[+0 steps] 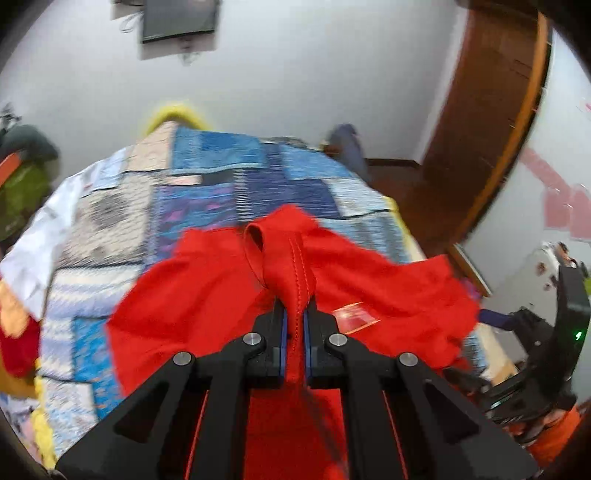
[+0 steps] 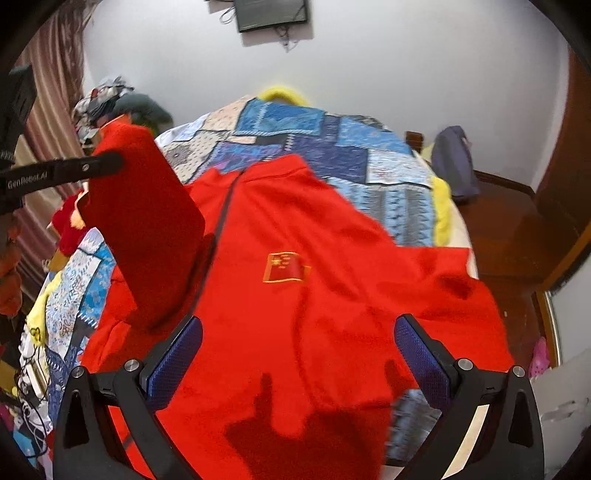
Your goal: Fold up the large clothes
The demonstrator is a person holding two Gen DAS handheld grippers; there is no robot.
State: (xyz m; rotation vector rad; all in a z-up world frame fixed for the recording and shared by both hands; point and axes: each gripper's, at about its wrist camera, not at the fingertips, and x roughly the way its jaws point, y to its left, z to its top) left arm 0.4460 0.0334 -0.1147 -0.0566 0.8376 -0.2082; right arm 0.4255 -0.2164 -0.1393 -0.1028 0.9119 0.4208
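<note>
A large red shirt (image 2: 317,295) with a small flag badge (image 2: 286,267) lies spread on a bed with a blue patchwork quilt (image 2: 325,147). My left gripper (image 1: 294,325) is shut on a bunched fold of the red shirt (image 1: 291,266) and holds it up off the quilt (image 1: 207,177); that lifted part hangs at the left in the right wrist view (image 2: 147,229), with the left gripper (image 2: 107,164) beside it. My right gripper (image 2: 298,354) is open and empty above the shirt's near part. It shows at the far right in the left wrist view (image 1: 554,350).
A wooden door (image 1: 491,122) and wooden floor (image 2: 506,236) are to the right of the bed. Piled clothes (image 2: 110,99) lie at the bed's far left corner, and a purple item (image 2: 454,162) at the far right. A dark screen (image 2: 271,13) hangs on the white wall.
</note>
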